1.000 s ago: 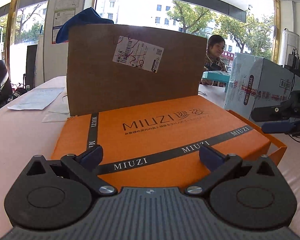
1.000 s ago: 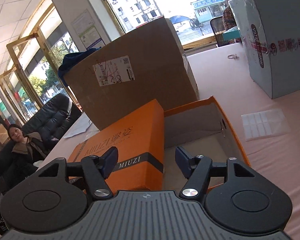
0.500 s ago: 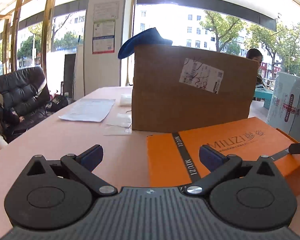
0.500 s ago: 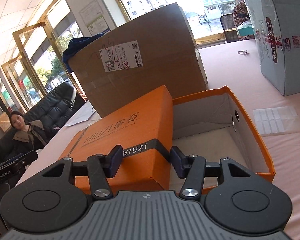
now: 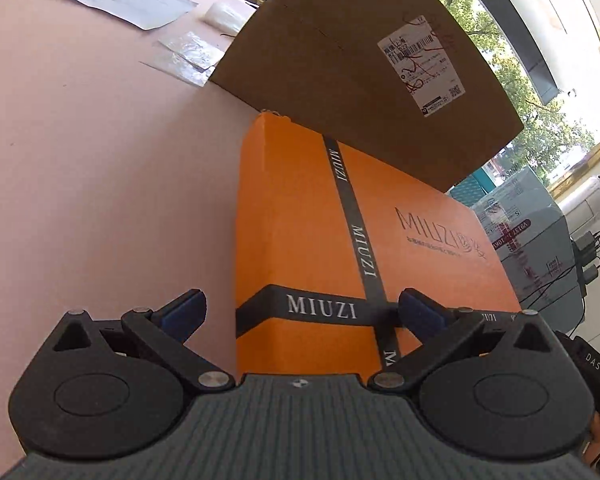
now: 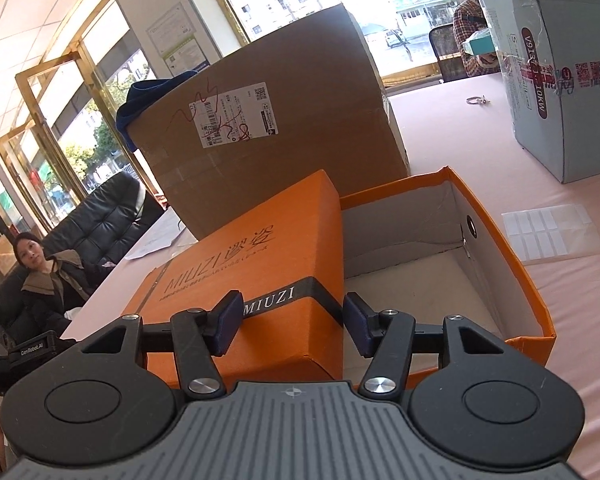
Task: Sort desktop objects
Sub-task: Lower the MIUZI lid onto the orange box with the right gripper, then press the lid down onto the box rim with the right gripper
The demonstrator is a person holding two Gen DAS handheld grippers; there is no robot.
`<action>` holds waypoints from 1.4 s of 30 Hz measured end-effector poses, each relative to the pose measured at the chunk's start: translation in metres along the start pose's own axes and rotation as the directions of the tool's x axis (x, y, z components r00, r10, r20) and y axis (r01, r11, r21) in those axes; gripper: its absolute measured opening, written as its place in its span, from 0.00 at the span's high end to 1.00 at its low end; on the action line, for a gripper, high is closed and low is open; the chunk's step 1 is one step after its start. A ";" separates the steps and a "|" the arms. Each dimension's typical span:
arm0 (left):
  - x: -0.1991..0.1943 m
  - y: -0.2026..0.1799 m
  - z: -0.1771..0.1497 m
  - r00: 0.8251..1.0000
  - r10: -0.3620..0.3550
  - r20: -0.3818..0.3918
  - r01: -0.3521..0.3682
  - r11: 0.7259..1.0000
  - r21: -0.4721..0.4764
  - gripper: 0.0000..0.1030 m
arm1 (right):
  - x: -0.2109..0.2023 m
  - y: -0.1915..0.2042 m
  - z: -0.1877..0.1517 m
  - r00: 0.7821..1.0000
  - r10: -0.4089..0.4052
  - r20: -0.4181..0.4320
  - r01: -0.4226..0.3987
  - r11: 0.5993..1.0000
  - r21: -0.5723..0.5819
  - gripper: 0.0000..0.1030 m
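An orange MIUZI lid (image 5: 300, 220) with black bands lies on the pink table (image 5: 80, 160), its far end against a brown cardboard box (image 5: 340, 60). My left gripper (image 5: 302, 312) is open and straddles the lid's near left edge, one finger over the table and one over the lid's top. In the right wrist view the lid (image 6: 260, 248) overlaps the left part of the open orange box base (image 6: 496, 248). My right gripper (image 6: 293, 322) is open, and the lid's near right corner sits between its fingertips.
The tall brown cardboard box (image 6: 300, 120) stands behind the lid. A grey-blue taped carton (image 6: 560, 100) stands at the right, and a sheet of labels (image 6: 552, 232) lies beside the base. Papers (image 5: 128, 0) and plastic bags (image 5: 192, 52) lie far left. People sit on a sofa (image 6: 48, 280) and behind the table (image 6: 476, 20).
My left gripper swung left off the lid's top, then tilted down onto the lid's near left edge. My right gripper moved closer to the lid's right corner with its fingers a little narrower.
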State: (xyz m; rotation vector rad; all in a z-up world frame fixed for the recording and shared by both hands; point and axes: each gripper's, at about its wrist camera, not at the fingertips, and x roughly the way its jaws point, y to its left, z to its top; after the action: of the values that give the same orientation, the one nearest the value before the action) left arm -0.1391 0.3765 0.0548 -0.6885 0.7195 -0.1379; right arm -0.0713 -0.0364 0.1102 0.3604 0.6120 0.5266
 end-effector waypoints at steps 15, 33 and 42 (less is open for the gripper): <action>0.011 -0.117 -0.006 0.990 0.051 0.131 -0.083 0.965 0.247 0.00 | -0.019 -0.044 0.005 0.994 0.040 0.105 -0.057 0.985 0.160 0.49; 0.050 -0.130 -0.011 1.000 -0.004 -0.002 0.004 0.989 0.149 0.00 | -0.050 -0.093 0.008 0.982 0.040 0.187 -0.069 0.986 0.151 0.50; 0.058 -0.150 -0.019 0.998 0.063 -0.011 -0.060 0.977 0.203 0.00 | -0.061 -0.103 -0.003 0.972 0.056 0.229 -0.091 0.985 0.145 0.55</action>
State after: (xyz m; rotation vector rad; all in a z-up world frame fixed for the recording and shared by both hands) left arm -0.0907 0.2302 0.1059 -0.4703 0.7316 -0.1585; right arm -0.0784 -0.1531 0.0875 0.5834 0.4224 0.5026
